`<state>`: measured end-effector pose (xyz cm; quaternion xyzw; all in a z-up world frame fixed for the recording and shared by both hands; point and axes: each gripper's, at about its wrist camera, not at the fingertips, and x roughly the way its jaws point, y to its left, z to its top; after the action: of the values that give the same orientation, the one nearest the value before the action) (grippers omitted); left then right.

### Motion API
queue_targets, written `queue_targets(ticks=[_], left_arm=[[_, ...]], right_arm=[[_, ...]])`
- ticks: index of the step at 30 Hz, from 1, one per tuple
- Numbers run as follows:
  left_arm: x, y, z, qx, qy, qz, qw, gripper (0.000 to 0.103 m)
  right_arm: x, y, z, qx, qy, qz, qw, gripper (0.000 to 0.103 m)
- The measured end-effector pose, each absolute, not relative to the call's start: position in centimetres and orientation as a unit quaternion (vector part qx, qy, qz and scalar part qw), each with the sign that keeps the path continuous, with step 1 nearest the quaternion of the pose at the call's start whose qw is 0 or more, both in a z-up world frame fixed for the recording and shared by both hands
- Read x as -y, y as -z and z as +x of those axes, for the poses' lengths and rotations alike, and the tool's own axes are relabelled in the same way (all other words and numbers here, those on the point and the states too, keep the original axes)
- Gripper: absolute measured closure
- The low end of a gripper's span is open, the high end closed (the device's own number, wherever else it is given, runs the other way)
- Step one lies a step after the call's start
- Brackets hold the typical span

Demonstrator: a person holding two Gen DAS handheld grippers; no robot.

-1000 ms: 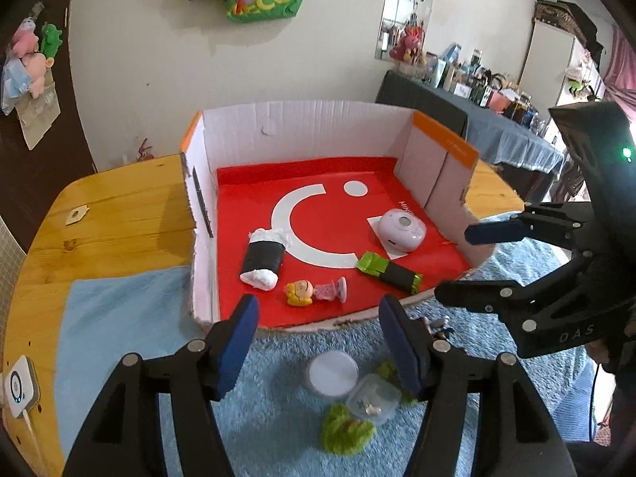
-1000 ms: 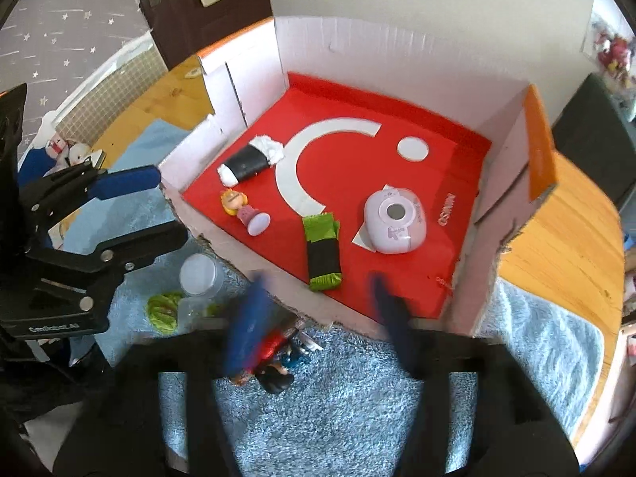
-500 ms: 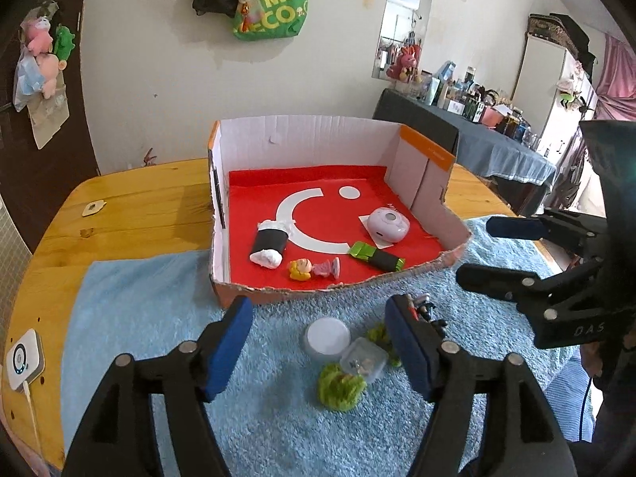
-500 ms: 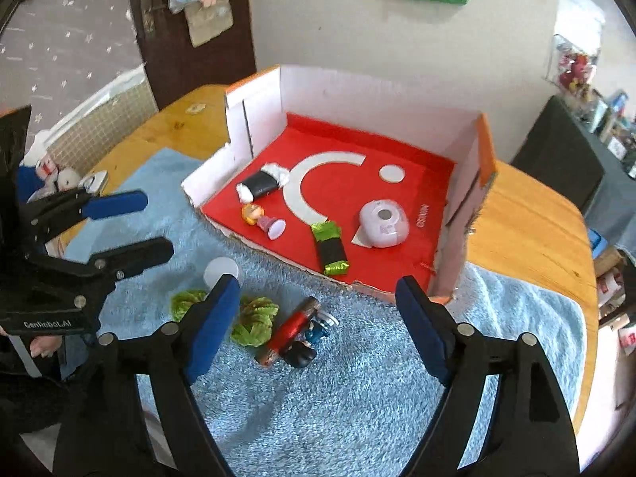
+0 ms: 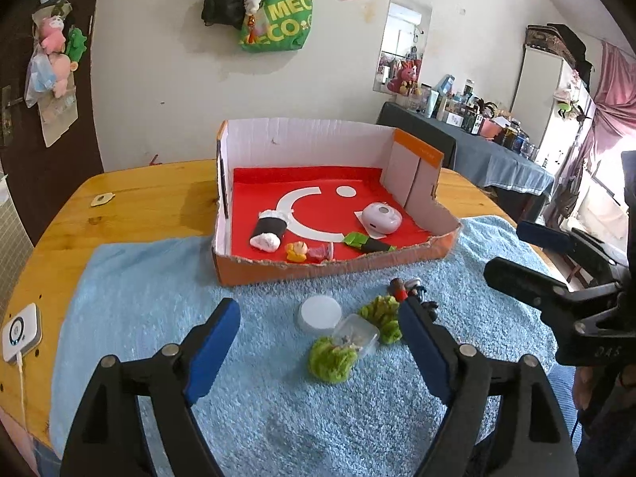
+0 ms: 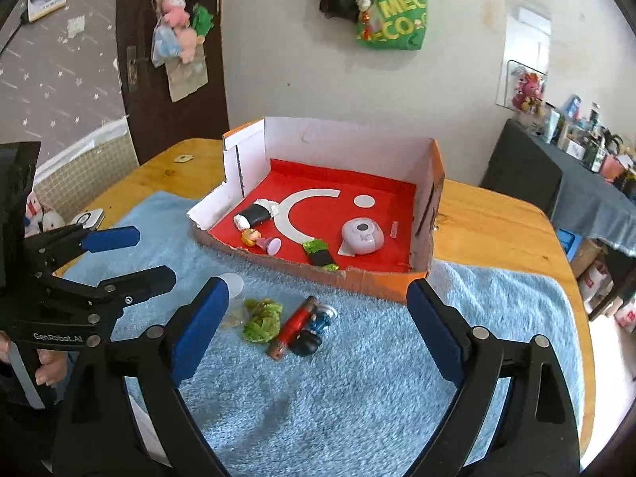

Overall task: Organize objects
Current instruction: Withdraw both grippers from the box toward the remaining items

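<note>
An open cardboard box (image 5: 330, 269) with a red floor holds a black-and-white roll (image 5: 268, 232), a small doll (image 5: 308, 251), a green-and-black packet (image 5: 367, 242) and a pale round device (image 5: 381, 218). On the blue towel in front lie a white lid (image 5: 321, 311), a clear container (image 5: 355, 337), green clumps (image 5: 332, 357) and a red tube with small figures (image 6: 296, 324). My left gripper (image 5: 320, 351) is open and empty above the towel. My right gripper (image 6: 318, 332) is open and empty, nearer than the tube.
The blue towel (image 6: 497, 306) covers a wooden table (image 5: 139, 202). A white charger pad (image 5: 20, 334) lies at the table's left edge. A wall with a hanging green bag (image 5: 278, 20) stands behind. A cluttered dark side table (image 5: 497, 147) is at the right.
Both grippers have pulled back and risen away from the box, so the whole box and towel now show. Both stay open and empty. The objects have not moved.
</note>
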<state>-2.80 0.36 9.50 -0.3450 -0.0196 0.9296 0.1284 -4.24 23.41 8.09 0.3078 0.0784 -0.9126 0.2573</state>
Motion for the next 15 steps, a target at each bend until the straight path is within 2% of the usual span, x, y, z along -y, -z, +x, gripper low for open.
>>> queue_targets(ticks=[3, 15], left_arm=[[-0.6, -9.1, -2.2, 0.016, -0.932, -0.339, 0.124, 0.014], [-0.9, -7.4, -0.8, 0.02, -0.936, -0.332, 0.115, 0.007]], right_arm=[[-23.8, -7.5, -3.7, -0.07, 0.918, 0.301, 0.249, 0.011], [-25.1, -4.6, -2.6, -0.048, 0.923, 0.309, 0.226, 0.011]])
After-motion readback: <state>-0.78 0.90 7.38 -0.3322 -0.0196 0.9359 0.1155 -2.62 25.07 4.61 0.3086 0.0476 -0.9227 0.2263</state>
